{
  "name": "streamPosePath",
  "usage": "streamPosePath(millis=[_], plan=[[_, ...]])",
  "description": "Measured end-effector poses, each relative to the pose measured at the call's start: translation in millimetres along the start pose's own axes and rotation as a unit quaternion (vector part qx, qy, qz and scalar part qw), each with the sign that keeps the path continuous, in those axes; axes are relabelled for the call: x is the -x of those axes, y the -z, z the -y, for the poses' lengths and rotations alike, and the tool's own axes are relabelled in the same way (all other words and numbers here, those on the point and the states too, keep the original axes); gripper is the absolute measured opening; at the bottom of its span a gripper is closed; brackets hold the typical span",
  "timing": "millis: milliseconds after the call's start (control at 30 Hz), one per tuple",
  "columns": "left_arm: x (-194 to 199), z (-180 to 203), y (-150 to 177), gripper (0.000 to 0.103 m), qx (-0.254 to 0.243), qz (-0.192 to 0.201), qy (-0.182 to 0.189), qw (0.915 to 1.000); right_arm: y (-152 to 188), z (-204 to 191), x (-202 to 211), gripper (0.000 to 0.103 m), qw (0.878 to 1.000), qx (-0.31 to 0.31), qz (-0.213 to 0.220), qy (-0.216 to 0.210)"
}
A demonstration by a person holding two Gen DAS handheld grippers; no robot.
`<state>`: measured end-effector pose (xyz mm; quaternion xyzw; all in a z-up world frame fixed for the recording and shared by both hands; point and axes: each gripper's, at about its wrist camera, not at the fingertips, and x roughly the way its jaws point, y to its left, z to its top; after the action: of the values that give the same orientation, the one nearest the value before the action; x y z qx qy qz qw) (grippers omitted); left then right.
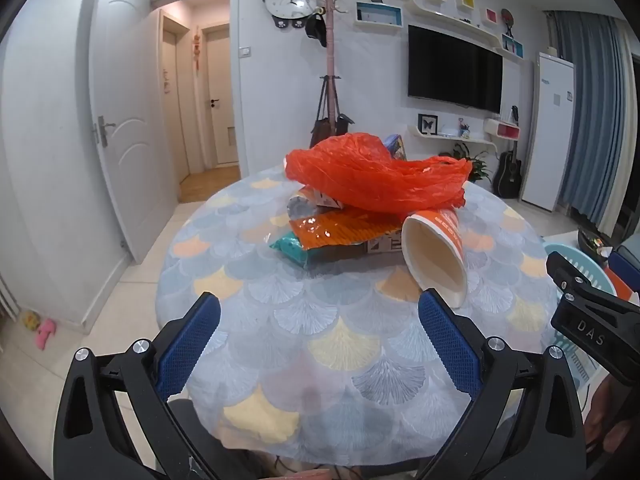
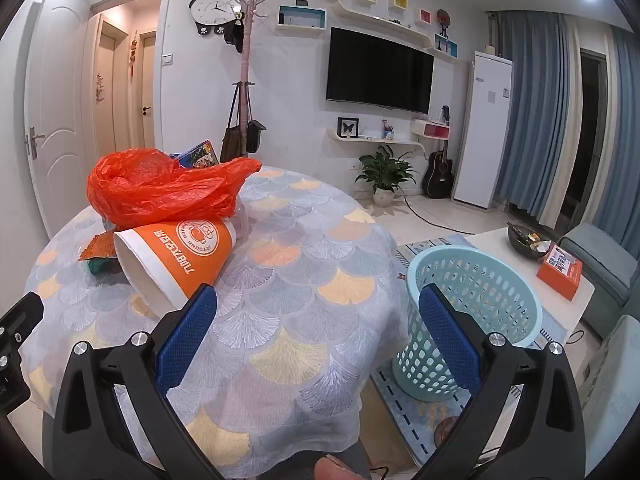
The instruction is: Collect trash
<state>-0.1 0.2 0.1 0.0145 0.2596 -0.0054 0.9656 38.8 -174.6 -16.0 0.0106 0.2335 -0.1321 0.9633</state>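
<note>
Trash lies heaped on the round table [image 1: 344, 344], toward its far side: a crumpled red plastic bag [image 1: 376, 176] on top, and under it an orange foil wrapper [image 1: 340, 232], a teal packet [image 1: 292, 246] and a printed box partly hidden by the bag. An orange paper cup [image 1: 436, 252] lies on its side against the near edge of the heap, its open mouth turned toward the cameras.

The left gripper [image 1: 320, 336] hangs over the near part of the table, jaws spread wide with nothing between them; its right blue pad [image 1: 448, 340] sits just beside the cup's rim, though contact cannot be judged. The right gripper [image 2: 320, 336] is likewise spread and empty, over the table's right edge.

Only the right wrist view shows the pale blue slotted basket [image 2: 480, 276] standing on the floor just beside the table, a white side table [image 2: 528, 276] beyond it carrying an orange box [image 2: 562, 270] and a dark bowl, and a potted plant [image 2: 386, 174] by the wall. The left wrist view catches merely a sliver of that basket behind the other gripper's black body, but alone shows the pink slippers [image 1: 44, 332] on the floor left of the table.
</note>
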Motion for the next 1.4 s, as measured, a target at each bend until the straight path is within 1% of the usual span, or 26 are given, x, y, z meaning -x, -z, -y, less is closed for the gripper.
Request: streamPosePath(millis=[300,467,533,600,667,1400], plan=[[-0.1,-0.1,-0.1,0.096,0.000,-0.001,0.002,1.0000,-0.6,1.6,1.1,0.097,1.000,-0.001,0.000,0.002],[0.3,0.1,0.6,0.096,-0.004,-0.003,0.003,1.0000,2.2,9.0,-0.9,0.097,1.000,-0.003,0.000,0.003],[-3.0,8.6,1.6,0.096,-0.004,-0.003,0.005,1.0000,2.5,10.5,-1.4,0.097,1.000,-0.004,-0.001,0.004],[-1.8,7.3,0.7,0.096,-0.004,-0.003,0.008,1.0000,2.6,11.2,-1.3,0.097,1.000,-0.002,-0.002,0.004],[-2.3,7.1,0.8,0.096,-0.006,-0.003,0.009,0.9999,-0.1,3.9,-0.4,0.097,1.000,-0.001,-0.003,0.007],[-1.9,8.5,1.5,0.096,-0.010,-0.003,0.010,0.9999,0.5,4.5,0.6,0.097,1.000,-0.002,-0.004,0.009]])
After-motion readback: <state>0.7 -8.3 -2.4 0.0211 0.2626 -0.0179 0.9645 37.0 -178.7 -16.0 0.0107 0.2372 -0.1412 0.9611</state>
